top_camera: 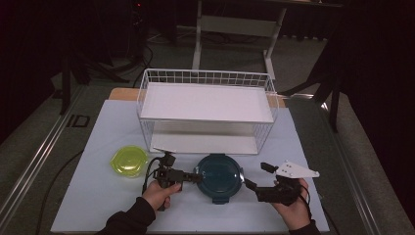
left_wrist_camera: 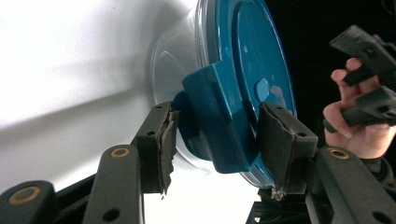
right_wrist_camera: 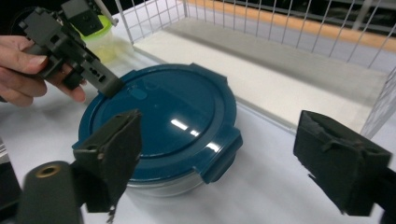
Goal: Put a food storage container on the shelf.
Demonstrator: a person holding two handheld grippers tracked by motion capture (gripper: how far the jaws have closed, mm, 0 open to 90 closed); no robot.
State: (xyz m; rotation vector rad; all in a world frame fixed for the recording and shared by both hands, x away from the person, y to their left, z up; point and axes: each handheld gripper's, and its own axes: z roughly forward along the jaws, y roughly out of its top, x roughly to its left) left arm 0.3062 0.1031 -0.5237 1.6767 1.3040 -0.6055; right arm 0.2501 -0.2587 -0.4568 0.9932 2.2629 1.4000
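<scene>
High view: a round teal-lidded container (top_camera: 219, 175) sits low and centre in the frame on the white tabletop (top_camera: 98, 196), just in front of a white wire shelf rack (top_camera: 205, 110). The left tongs (top_camera: 195, 178) touch the container's left rim; in the left gripper view their pads straddle a teal lid latch (left_wrist_camera: 219, 121), narrowly parted, one on each side of it and close against it. The right tongs (top_camera: 254, 176) hover just right of the container, apart from it, and the right gripper view shows them spread wide, holding nothing. A yellow-green lidded bowl (top_camera: 129, 161) rests at centre left, near the left hand (top_camera: 159, 193).
</scene>
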